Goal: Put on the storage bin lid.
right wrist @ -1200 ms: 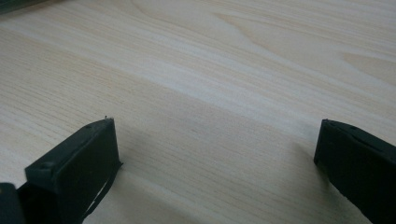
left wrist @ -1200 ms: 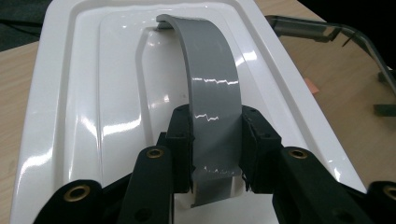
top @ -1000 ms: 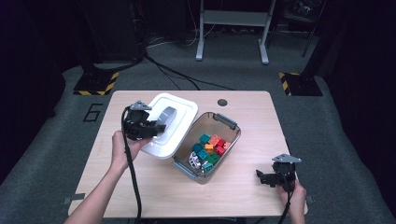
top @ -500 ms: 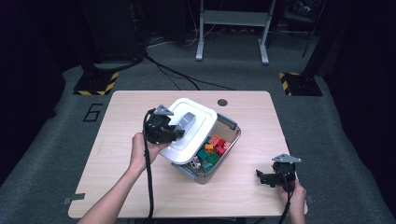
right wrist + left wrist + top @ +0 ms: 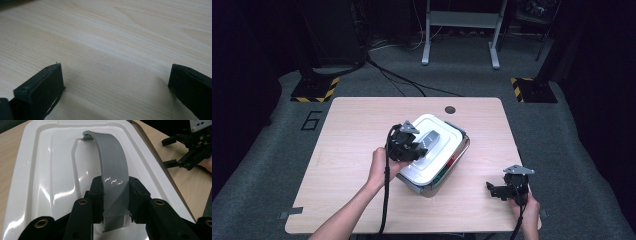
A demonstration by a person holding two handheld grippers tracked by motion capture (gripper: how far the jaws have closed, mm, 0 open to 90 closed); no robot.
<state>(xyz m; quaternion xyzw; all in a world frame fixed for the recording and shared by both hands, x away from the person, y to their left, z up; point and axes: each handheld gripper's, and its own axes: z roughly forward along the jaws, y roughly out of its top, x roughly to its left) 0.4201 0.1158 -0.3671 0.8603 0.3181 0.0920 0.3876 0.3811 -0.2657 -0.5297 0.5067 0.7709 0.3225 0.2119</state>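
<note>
A white lid (image 5: 434, 152) with a grey arched handle (image 5: 430, 138) lies tilted over a clear plastic bin (image 5: 460, 152) at the middle of the table. Coloured bricks (image 5: 447, 169) show through the bin's near wall. My left gripper (image 5: 414, 150) is shut on the handle (image 5: 112, 167), with one pad on each side of the grey strip above the lid (image 5: 42, 175). My right gripper (image 5: 496, 189) rests low over the table's near right corner, open, with bare wood between its fingers (image 5: 45, 85). The left gripper view also shows the right gripper (image 5: 186, 155) off to the side.
The wooden table (image 5: 352, 130) has a round cable hole (image 5: 450, 109) near its far edge. Grey carpet surrounds it, with black-and-yellow striped feet (image 5: 314, 90) and a metal stand (image 5: 459, 30) behind. A cable (image 5: 386, 200) trails from the left gripper along the forearm.
The left gripper carried the white lid to the right, from beside the bin to over it, and lowered it. The bricks are now mostly covered. The right gripper stayed put.
</note>
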